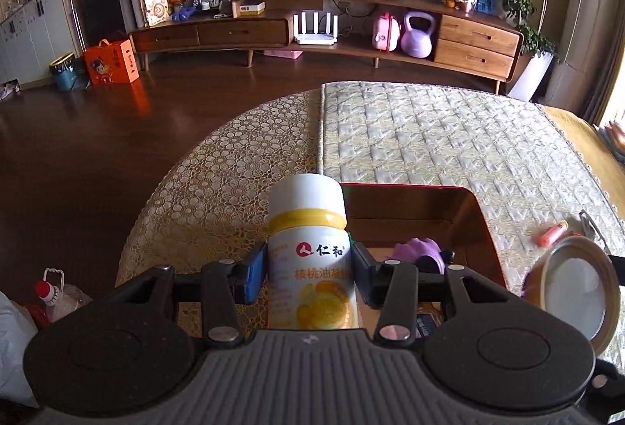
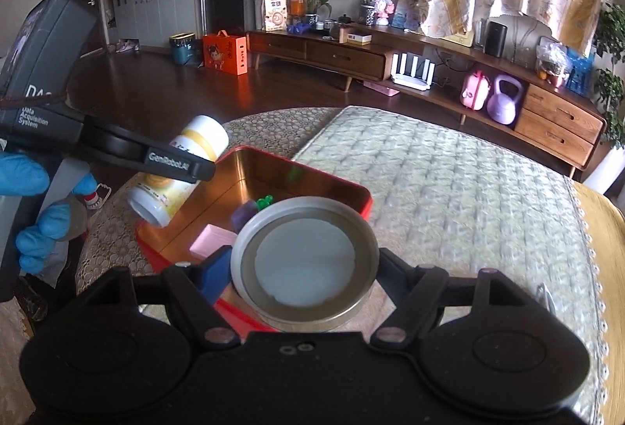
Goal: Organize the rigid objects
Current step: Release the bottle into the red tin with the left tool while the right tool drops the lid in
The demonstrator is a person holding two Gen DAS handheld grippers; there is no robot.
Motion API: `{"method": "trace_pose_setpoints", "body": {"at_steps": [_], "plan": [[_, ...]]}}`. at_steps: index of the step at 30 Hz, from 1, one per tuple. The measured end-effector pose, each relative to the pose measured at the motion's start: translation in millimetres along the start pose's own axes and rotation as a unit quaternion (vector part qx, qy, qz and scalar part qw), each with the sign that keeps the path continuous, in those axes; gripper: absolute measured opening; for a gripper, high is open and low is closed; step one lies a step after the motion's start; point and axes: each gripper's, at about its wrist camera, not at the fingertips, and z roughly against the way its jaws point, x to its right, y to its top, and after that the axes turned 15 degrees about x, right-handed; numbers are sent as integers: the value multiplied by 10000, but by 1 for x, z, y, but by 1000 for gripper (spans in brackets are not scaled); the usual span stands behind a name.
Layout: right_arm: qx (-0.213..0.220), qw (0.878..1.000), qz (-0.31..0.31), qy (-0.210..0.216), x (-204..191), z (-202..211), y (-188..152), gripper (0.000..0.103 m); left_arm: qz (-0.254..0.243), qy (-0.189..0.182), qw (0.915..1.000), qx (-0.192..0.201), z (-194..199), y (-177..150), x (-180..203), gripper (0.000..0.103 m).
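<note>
My left gripper [image 1: 310, 274] is shut on a white bottle with a yellow band [image 1: 310, 249], held above the left edge of a red tin box [image 1: 474, 208]. The bottle [image 2: 183, 167] and the left gripper [image 2: 183, 165] also show in the right wrist view, tilted over the box's left rim [image 2: 273, 155]. My right gripper [image 2: 304, 265] is shut on a round metal lid [image 2: 304, 261], held above the box's near side. The lid also shows in the left wrist view [image 1: 574, 288]. Inside the box lie a purple piece [image 1: 420, 249], a pink block [image 2: 213, 243] and a small green piece [image 2: 265, 201].
The box sits on a quilted mat [image 2: 449, 190] on a round table with a lace cloth [image 1: 218, 167]. A pink lighter [image 1: 551, 233] and a metal clip [image 1: 591, 225] lie on the mat, right of the box. A wooden sideboard [image 1: 312, 30] stands beyond the floor.
</note>
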Motion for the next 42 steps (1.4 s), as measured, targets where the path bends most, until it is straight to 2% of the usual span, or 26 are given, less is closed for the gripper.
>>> {"method": "trace_pose_setpoints", "body": {"at_steps": [8,22,27,34,42], "plan": [[-267,9995,191,39,-15,-40,-4,77,-267,-117,9994,-184,-24,-7,15,46],[-692,9966,380,222,-34,-71,-18,77,-553,-144,9975,-425,-56,-21,28,46],[-755,9964,328,213,-34,-75,-20,77,-521,-202,9975,-424,-59,-21,26,46],[-754,9964,301,243,-35,-71,-24,77,-460,-79,9975,-537,-66,-21,22,46],[-570,9979,204,233,-31,-59,-16,78,-554,-5,9973,-489,-63,-26,24,45]]}}
